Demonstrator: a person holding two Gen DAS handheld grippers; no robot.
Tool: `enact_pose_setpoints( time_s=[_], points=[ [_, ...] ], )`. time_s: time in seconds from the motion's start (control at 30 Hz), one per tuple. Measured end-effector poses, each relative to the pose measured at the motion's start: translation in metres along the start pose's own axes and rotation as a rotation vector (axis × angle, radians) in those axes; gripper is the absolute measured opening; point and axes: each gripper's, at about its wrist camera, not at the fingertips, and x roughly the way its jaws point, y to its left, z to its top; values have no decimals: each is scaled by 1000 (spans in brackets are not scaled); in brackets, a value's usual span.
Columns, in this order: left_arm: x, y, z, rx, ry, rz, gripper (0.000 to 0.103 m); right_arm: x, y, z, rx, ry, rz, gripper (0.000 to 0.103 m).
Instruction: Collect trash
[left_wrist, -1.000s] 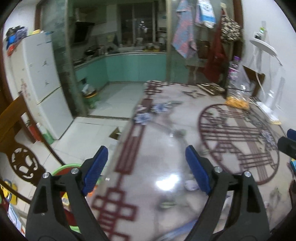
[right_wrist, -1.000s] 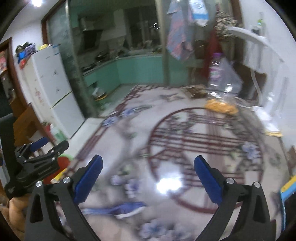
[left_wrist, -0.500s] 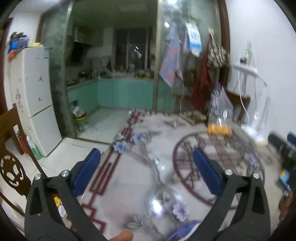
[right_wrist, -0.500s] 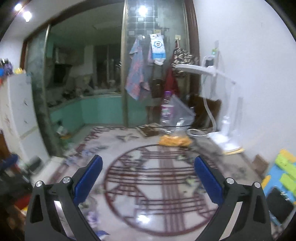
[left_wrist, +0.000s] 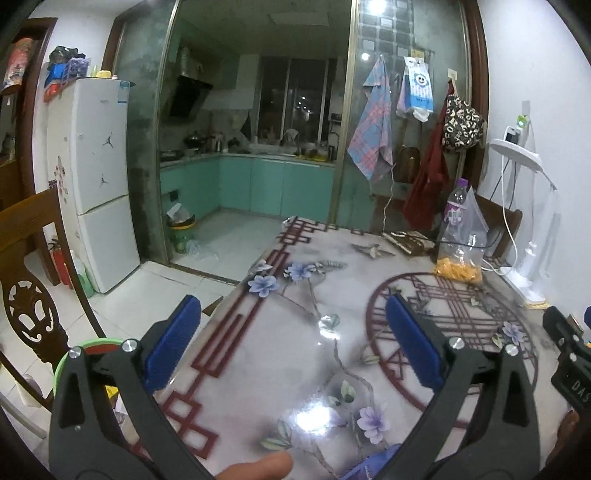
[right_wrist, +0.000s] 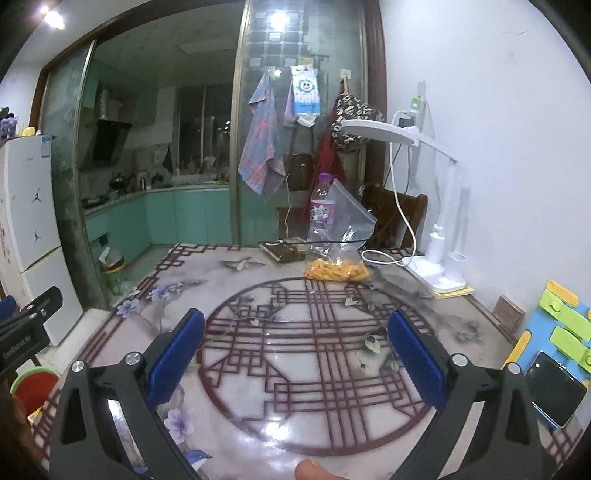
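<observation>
My left gripper (left_wrist: 293, 332) hangs open over the patterned glass table (left_wrist: 295, 362), with nothing between its blue pads (left_wrist: 173, 343). My right gripper (right_wrist: 295, 350) is open too, above the round red lattice pattern, and holds nothing. A crumpled blue wrapper (left_wrist: 373, 465) lies at the near table edge, under the left gripper. A red bin with a green rim (left_wrist: 62, 365) stands on the floor left of the table and also shows as the bin (right_wrist: 33, 384) in the right wrist view. A clear bag of orange pieces (right_wrist: 336, 271) and a plastic bottle (right_wrist: 323, 210) stand at the far side.
A white desk lamp (right_wrist: 436, 258) with its cord stands at the far right by the wall. A phone (right_wrist: 554, 387) and a bright toy board (right_wrist: 565, 325) lie at the right edge. A wooden chair (left_wrist: 29, 295) and a fridge (left_wrist: 99, 184) are on the left.
Both views have tipped up from the table toward the far wall, and the right one has swung right. The left jaws have spread wider. The small scraps seen earlier are out of view.
</observation>
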Motion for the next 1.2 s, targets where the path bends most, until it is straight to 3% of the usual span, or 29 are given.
enact_pose_setpoints(
  time_s=[1.2],
  points=[
    [4, 3, -6, 42, 27, 35, 98, 2, 3, -7, -5, 37, 22, 96]
  ],
)
